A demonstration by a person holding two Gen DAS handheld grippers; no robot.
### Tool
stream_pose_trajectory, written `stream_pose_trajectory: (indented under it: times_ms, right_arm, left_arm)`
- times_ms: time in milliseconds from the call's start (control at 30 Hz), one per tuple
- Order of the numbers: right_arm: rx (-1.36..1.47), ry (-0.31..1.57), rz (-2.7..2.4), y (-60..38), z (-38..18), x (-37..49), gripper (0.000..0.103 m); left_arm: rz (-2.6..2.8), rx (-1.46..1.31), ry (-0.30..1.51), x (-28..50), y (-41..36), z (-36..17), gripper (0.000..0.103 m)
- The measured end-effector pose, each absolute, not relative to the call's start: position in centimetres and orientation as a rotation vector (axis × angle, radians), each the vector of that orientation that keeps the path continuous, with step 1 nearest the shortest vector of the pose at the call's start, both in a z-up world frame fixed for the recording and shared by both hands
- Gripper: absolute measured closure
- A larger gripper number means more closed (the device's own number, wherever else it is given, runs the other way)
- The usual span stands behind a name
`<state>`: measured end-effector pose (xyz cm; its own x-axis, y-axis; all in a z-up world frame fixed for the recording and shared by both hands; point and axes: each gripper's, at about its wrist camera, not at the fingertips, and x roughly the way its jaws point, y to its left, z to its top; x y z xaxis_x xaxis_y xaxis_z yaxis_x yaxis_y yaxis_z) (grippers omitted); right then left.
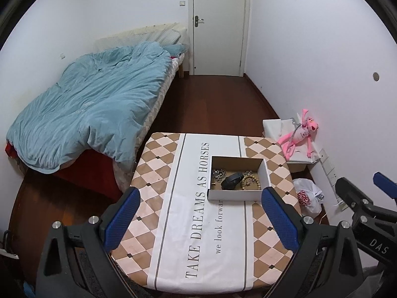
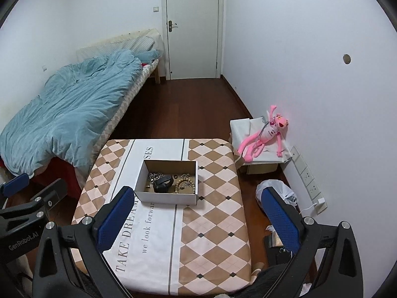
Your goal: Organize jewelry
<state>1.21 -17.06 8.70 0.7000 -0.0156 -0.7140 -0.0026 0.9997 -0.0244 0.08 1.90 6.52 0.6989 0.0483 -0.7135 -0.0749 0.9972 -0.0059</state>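
Note:
An open cardboard box (image 1: 235, 195) (image 2: 166, 197) stands on the table with the printed cloth (image 1: 188, 223) (image 2: 211, 223). Inside lie a silver chain piece (image 1: 218, 173) (image 2: 155, 175), a black wristband (image 1: 232, 180) (image 2: 163, 183) and a beaded bracelet (image 1: 251, 181) (image 2: 184, 183). My left gripper (image 1: 201, 213) is open and empty, held above the table's near half, short of the box. My right gripper (image 2: 198, 217) is open and empty, also short of the box, its right finger over the floor beside the table.
A bed with a blue duvet (image 1: 86, 114) (image 2: 62, 114) stands at the left. A pink plush toy (image 1: 301, 134) (image 2: 263, 134) lies on a white-covered box at the right wall. A white plastic bag (image 1: 309, 193) (image 2: 278, 193) sits on the floor. A closed door (image 1: 218, 24) is at the back.

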Motion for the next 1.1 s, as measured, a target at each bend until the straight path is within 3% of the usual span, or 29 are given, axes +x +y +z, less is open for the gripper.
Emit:
stream_pose_trajectory:
  times_ms: [600,1100]
  right_arm:
    - [-0.039,0.924,-0.039,-17.2,3.6,10.2,0.000]
    - [-0.073,0.991,-0.038,-16.9,1.9,12.0,0.000]
  left_arm:
    - [0.123,0.005,0.908,7.4,1.3,3.4,0.003]
    - [0.119,-0.004,0.981,9.1,1.1,1.2,0.003]
